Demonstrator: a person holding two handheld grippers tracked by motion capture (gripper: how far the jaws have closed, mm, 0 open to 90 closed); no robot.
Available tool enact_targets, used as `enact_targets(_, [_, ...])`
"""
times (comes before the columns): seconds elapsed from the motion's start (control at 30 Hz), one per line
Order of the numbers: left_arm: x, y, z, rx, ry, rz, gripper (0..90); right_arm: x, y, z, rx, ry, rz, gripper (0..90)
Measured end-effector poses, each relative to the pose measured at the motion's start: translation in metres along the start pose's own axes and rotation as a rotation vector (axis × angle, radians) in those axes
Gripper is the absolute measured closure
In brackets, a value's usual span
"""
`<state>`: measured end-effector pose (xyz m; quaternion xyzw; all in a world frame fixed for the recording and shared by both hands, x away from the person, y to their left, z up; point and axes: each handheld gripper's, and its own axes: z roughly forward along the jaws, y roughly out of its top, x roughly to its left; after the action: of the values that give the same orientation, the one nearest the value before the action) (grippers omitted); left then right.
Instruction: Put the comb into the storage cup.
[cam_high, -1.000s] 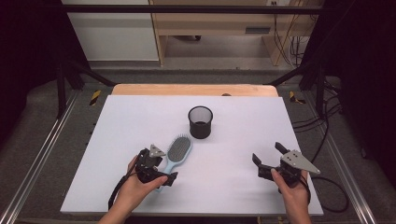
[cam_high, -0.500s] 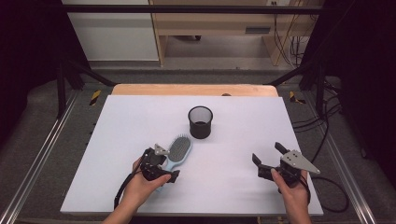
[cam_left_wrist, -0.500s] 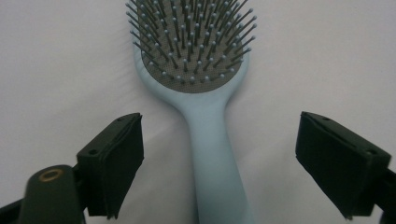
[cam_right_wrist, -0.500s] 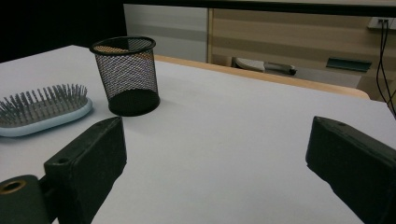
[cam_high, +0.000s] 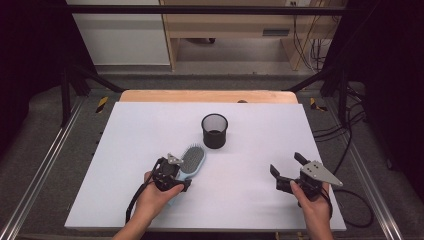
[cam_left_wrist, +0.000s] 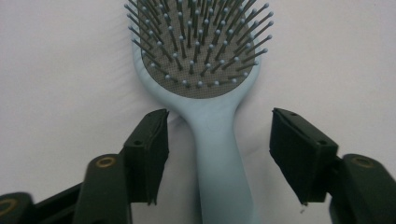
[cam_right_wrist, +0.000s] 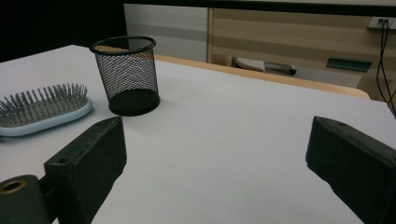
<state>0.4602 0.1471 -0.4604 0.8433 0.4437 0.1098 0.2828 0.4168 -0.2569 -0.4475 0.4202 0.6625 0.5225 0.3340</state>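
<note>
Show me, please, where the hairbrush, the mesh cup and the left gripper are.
hairbrush (cam_left_wrist: 217, 154), left gripper view, on its handle.
mesh cup (cam_high: 214, 131), high view, on its side wall.
left gripper (cam_left_wrist: 218, 156), left gripper view, midway between its open jaws.

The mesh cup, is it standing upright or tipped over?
Upright. The mesh cup stands on its base on the table, open rim up, beside the hairbrush.

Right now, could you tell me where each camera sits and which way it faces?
High view: above the person's side, looking forward and down on the table; both hands, left gripper and right gripper enter from below.
Left gripper view: rides that gripper, looking down at the hairbrush handle between its jaws, which have just been closing.
Right gripper view: low, facing across the table at the mesh cup; open jaws.
All share the hairbrush.
</note>
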Motion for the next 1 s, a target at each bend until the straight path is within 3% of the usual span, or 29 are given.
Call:
enact_targets(0.53, [0.0001, -0.0023, 0.0014, 0.005, 0.038, 0.026, 57.1, 0.0005, -0.0001, 0.0002, 0.001, 0.003, -0.002, 5.5])
enact_targets(1.0, [-0.0035, -0.0059, 0.0013, -0.015, 0.066, 0.042, 61.4, 0.0004, -0.0001, 0.0003, 0.002, 0.002, -0.001, 5.6])
